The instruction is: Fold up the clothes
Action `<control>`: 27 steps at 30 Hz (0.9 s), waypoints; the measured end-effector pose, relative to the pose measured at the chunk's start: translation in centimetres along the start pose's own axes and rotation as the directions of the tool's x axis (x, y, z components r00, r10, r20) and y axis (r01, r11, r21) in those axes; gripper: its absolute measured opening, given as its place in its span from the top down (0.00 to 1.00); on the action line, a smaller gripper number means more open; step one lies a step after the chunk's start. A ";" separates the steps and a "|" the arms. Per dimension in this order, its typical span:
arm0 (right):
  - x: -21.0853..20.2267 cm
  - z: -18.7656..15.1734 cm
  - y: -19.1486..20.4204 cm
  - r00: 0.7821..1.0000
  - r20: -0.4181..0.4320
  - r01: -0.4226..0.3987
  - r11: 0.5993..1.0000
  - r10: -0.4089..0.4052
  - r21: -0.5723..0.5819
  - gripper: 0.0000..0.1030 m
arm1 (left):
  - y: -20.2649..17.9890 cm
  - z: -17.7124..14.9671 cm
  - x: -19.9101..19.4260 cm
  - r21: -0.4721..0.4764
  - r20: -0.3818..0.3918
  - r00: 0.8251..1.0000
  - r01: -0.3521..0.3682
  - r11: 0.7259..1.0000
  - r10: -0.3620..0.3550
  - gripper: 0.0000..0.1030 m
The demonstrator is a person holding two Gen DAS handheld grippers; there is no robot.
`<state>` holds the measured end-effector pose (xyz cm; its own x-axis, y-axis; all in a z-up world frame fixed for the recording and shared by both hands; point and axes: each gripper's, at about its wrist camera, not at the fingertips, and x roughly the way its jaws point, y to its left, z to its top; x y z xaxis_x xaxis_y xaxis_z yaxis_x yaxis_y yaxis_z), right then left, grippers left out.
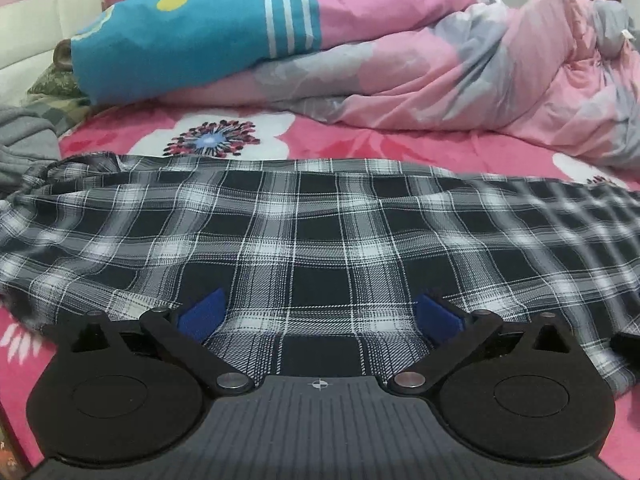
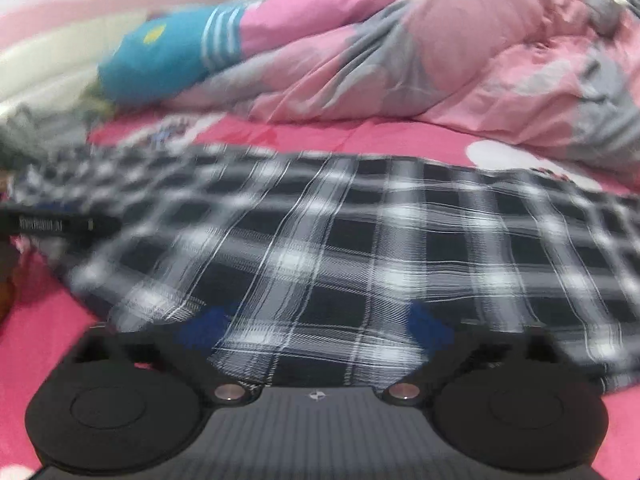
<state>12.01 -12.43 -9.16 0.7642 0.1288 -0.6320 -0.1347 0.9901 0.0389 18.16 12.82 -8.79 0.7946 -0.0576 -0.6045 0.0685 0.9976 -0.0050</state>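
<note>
Black-white plaid garment (image 1: 312,224) spread flat

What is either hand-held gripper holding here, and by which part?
Nothing: both the left hand-held gripper and the right one are open, fingers spread at the near edge of the plaid garment.

The matte black, 2-finger left gripper (image 1: 319,314) is showing 2 round black discs flanking a grey ribbed centre plate that is bearing a small white crosshair mark. 2 black link arms are pivoting on silver round pins, and each is ending in a blue fabric-faced pad (image 1: 202,314). The matching black right gripper (image 2: 316,326) is displaying the same discs, ribbed plate, crosshair and silver pins; its blue pads (image 2: 430,326) are appearing blurred.
</note>
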 end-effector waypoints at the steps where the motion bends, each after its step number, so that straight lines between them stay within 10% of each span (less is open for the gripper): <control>1: 0.1 0.2 0.4 1.000 -0.013 0.012 1.000 -0.012 -0.018 0.00 | 0.0 0.0 -0.1 -0.002 0.000 1.000 0.001 1.000 -0.001 0.00; 27: -2.8 0.6 6.1 0.989 -0.030 0.145 0.989 -0.144 0.038 0.00 | 0.2 0.2 0.1 -0.042 -0.016 1.000 0.021 0.999 -0.022 0.00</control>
<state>9.41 -6.74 -6.68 0.7562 -0.0167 -0.6542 0.0016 0.9997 -0.0236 18.35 13.03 -8.72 0.7831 -0.0788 -0.6169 0.0599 0.9969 -0.0513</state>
